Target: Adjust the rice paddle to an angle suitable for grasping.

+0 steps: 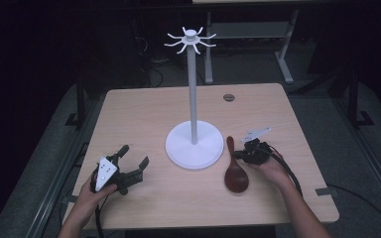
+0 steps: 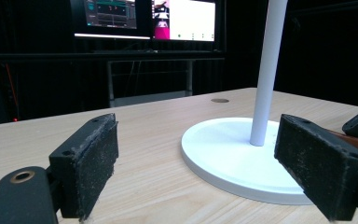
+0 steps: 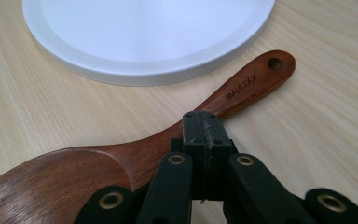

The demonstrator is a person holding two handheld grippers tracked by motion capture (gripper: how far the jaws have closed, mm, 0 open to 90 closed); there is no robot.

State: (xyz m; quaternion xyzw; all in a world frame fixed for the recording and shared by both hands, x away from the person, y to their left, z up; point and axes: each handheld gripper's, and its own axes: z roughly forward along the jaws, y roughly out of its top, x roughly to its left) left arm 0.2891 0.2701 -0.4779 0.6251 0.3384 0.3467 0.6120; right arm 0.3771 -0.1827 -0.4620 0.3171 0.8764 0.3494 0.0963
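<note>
From the high view, a light wooden table [image 1: 144, 114] carried a white stand [image 1: 194, 144] whose round base sat near the middle, with a thin pole rising to a crown of curved hooks [image 1: 190, 39]; every hook hung bare. Just right of the base lay a dark wooden spoon [image 1: 235, 168], flat on the tabletop, its bowl toward the person and its handle pointing away. The right gripper [image 1: 239, 155], held in the person's right hand, had its tips at the spoon's neck, while the left gripper [image 1: 134, 154] rested well apart at the table's left front, its jaws spread wide with nothing between them. In the left gripper view, the two black padded jaws stood far apart over bare wood, with the stand's base [image 2: 233, 156] and pole [image 2: 268, 70] ahead, and a sliver of the spoon's handle [image 2: 354, 140] at the right edge; monitors [image 2: 144, 18] glowed behind the table. In the right gripper view, the jaws were pressed together pad to pad, with no gap showing, their tip lying over the spoon [image 3: 121, 163] where the bowl narrowed into the handle; whether they touched it could not be told. The handle, with a hole [image 3: 275, 63] at its end, ran just beside the stand's rim [image 3: 149, 70].
</note>
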